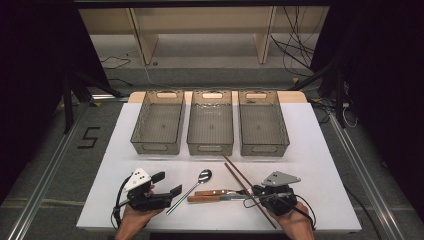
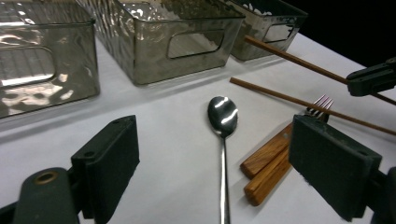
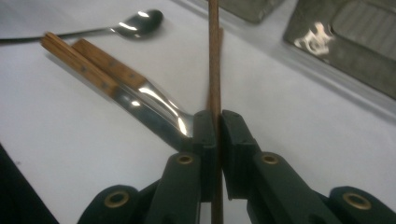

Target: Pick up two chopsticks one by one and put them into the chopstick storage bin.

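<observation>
Right gripper: jaws pressed together on a chopstick, pinching it partway along its length. In the high view the chopsticks run diagonally from just before the middle bin down toward the table's near edge; the right gripper grips there, over the fork and knife.

Left gripper: jaws spread wide, nothing between them, resting low on the white table beside the spoon.

Fork and knife with wooden handles lie side by side, right of the spoon. Three smoked bins stand in a row at the far side.
</observation>
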Motion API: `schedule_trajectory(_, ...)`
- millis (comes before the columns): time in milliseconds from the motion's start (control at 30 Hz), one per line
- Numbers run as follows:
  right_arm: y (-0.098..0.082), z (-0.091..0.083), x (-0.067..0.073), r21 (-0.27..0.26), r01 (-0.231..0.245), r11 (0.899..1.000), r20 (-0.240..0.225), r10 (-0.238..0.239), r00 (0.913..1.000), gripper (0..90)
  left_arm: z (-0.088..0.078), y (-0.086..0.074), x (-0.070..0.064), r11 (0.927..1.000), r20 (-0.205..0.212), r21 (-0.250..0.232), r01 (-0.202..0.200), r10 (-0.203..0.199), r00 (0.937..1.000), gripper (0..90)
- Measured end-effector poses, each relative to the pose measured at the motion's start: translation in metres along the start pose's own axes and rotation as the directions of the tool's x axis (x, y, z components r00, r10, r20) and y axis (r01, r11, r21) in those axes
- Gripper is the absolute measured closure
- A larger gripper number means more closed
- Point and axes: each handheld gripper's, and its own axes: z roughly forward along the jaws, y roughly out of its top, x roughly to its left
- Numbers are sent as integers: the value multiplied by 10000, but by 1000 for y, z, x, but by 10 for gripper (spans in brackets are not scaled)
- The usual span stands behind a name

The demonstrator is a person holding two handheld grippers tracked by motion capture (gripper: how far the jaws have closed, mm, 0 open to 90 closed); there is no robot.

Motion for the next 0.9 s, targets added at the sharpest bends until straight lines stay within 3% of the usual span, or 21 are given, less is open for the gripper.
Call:
schedule_trajectory(100,6,0,6,-185,187,9997,-116,-189,9998,854,2,5,-6,9996,323,-31,283,-282,9991,161)
schedule_trajectory(167,17,0,15,-609,500,9969,-417,-526,9977,854,7,11,-13,9974,677,-54,721,-716,9951,163)
schedule_trajectory(233,23,1,21,-881,583,9944,-645,-641,9959,854,9,13,-17,9973,775,-10,728,-725,9944,166)
schedule_trajectory(267,26,2,25,-1001,694,9925,-709,-767,9945,855,15,18,-26,9975,984,205,680,-697,9927,167)
schedule_trajectory(333,33,4,33,-1260,836,9885,-888,-951,9915,854,21,23,-34,9958,1459,281,868,-900,9852,172)
schedule_trajectory(367,36,5,36,-1408,912,9858,-975,-1055,9896,854,21,23,-34,9958,1459,281,868,-900,9852,175)
schedule_trajectory(467,42,7,47,-1821,1205,9759,-1112,-1422,9836,854,31,33,-43,9925,1889,348,1174,-1219,9744,177)
schedule_trajectory(533,43,9,53,-1998,1299,9712,-1081,-1536,9822,855,35,38,-45,9906,2073,348,1323,-1366,9687,195)
schedule_trajectory(567,43,10,54,-2086,1377,9683,-1052,-1622,9811,854,39,41,-46,9858,2176,436,1620,-1676,9615,204)
schedule_trajectory(600,43,10,54,-2086,1377,9683,-1052,-1622,9811,854,39,41,-46,9858,2176,436,1620,-1676,9615,213)
schedule_trajectory(667,42,11,59,-2220,1392,9651,-1069,-1660,9803,854,44,43,-47,9800,2205,525,1918,-1987,9549,228)
schedule_trajectory(733,42,11,61,-2320,1434,9621,-1106,-1725,9788,854,48,43,-47,9778,2374,555,2019,-2094,9486,268)
schedule_trajectory(800,42,12,63,-2414,1468,9593,-1172,-1790,9768,854,50,44,-49,9798,2453,592,1908,-1995,9487,317)
schedule_trajectory(900,43,11,63,-2647,1415,9539,-1140,-1767,9776,854,54,44,-51,9754,2844,639,2107,-2202,9331,432)
